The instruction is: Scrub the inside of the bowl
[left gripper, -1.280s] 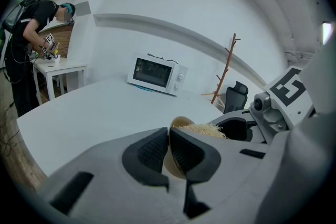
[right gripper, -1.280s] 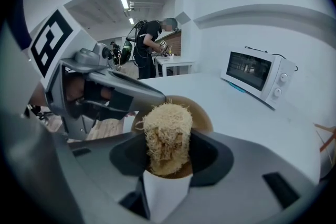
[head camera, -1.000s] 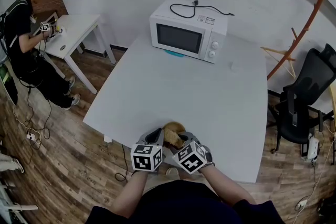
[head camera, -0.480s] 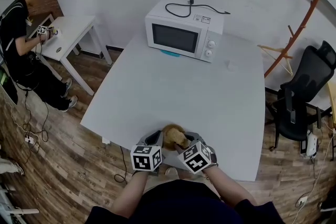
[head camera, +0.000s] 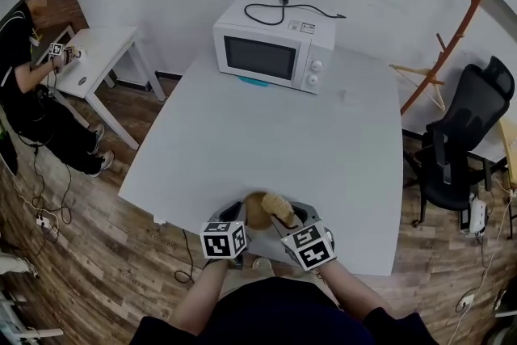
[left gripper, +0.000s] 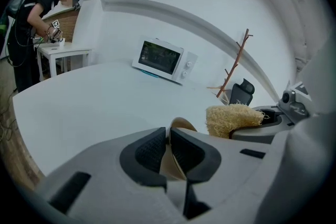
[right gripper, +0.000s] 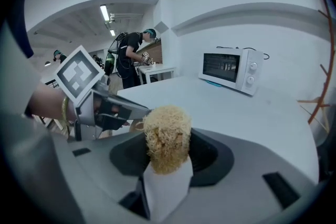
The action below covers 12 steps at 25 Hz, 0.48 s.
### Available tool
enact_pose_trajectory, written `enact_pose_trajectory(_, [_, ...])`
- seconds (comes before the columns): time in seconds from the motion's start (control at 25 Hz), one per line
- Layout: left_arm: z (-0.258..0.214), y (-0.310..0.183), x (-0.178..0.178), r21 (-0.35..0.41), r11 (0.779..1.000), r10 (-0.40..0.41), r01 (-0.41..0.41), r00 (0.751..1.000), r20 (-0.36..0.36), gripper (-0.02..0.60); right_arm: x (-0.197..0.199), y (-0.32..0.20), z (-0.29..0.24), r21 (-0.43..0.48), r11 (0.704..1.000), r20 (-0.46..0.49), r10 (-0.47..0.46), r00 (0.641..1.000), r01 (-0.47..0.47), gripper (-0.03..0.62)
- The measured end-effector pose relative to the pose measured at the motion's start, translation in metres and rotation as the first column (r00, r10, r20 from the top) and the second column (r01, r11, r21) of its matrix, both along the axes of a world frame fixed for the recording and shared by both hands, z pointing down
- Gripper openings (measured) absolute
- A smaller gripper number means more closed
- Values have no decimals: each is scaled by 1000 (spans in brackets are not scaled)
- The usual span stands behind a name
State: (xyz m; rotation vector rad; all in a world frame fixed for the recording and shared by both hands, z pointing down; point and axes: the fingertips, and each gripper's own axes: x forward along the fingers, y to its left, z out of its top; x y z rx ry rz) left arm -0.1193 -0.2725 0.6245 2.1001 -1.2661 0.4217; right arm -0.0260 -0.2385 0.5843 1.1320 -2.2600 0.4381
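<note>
While the left gripper (left gripper: 169, 139) fingers pinch the bowl (left gripper: 182, 124) rim at the surface (head camera: 266, 133) near edge and the right gripper (right gripper: 167, 157) fingers squeeze the scrubber (right gripper: 166, 131), scrubbing seems under way; next, rub round inside.

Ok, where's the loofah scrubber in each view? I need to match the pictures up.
Head view: the loofah scrubber is at bottom centre, at the near edge of the table.
Left gripper view: right of centre, just below mid-height.
Right gripper view: dead centre, clamped in the right claw.
Shared landmark: the white microwave at the table's far side.
</note>
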Motion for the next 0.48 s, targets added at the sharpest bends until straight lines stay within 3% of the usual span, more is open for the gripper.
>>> enact_pose_trajectory(0.28, [18, -1, 1, -40, 999, -24, 25, 999, 33, 32, 19, 10, 0, -5, 999, 20, 42, 999, -42, 184])
enact_pose_trajectory(0.32, [20, -1, 2, -44, 999, -24, 25, 999, 35, 48, 20, 12, -1, -5, 999, 21, 43, 999, -43, 184])
enact_pose_trajectory(0.4, [23, 1, 3, -49, 998, -25, 27, 999, 36, 144, 24, 16, -2, -1, 999, 25, 46, 999, -46, 184])
enact_pose_trajectory(0.48, [25, 4, 2, -46, 998, -39, 41, 998, 46, 154, 28, 18, -3, 6, 999, 31, 50, 998, -50, 184])
